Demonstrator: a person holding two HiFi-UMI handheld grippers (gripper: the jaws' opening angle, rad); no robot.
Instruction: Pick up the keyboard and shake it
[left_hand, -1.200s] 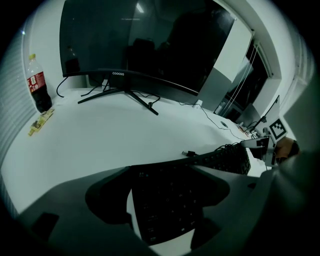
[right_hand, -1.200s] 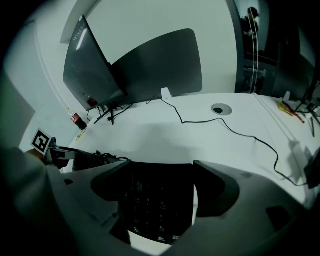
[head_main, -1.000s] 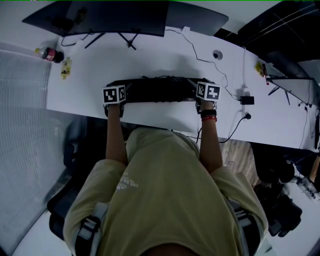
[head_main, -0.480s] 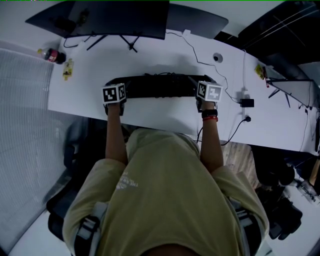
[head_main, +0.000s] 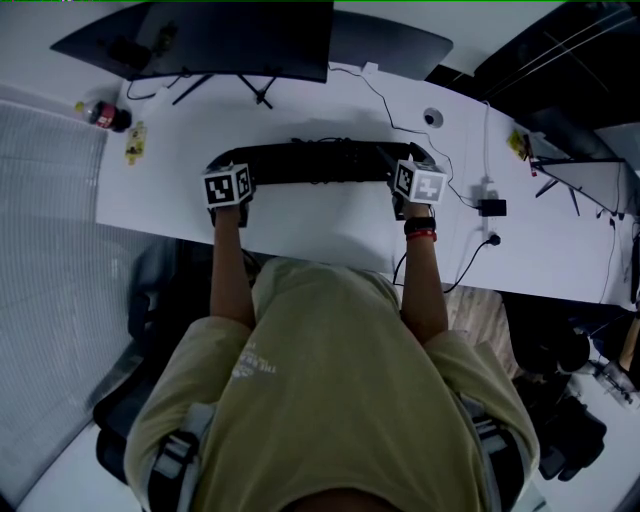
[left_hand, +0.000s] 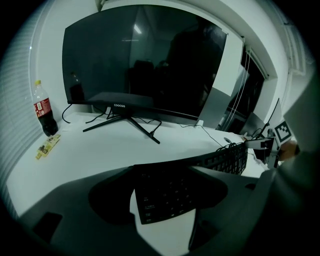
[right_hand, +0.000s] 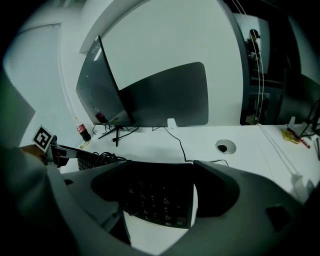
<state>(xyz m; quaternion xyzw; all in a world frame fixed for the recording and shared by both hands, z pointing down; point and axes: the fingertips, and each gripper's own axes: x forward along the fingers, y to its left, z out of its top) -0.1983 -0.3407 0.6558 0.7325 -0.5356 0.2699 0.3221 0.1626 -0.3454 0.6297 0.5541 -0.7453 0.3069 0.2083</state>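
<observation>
Holding the keyboard (head_main: 318, 163) by its two short ends, just above the white desk (head_main: 330, 230) and roughly level across the body. Clamped on the left end with the left gripper (head_main: 228, 178), jaws just now closing tighter with that end between them. Clamped on the right end with the right gripper (head_main: 413, 172), key rows showing between both pairs of jaws in the gripper views.

Most likely to go wrong in the shake itself: only a narrow bite at each end, so easy to lose one side if shaken hard or out of step, then swinging down and striking the desk. Also worth minding the loose cable (right_hand: 102, 159) bunched along the far edge: apt to whip about, catch on a jaw, or pull taut. Risky too to push far forward, given the monitor stand (head_main: 255, 82) not far beyond. Probably safer to keep both hands moving together in short up-and-down strokes.

Below, a broad, pale, smooth desktop, mostly bare. At the back, a large dark monitor (head_main: 230, 35). At the far left corner, a cola bottle (head_main: 103, 110) with a small yellow packet (head_main: 132, 138) beside it. To the right, a round cable hole (head_main: 433, 113) and thin wires trailing to a black plug (head_main: 492, 202). Dim room, white wall behind the screen.
</observation>
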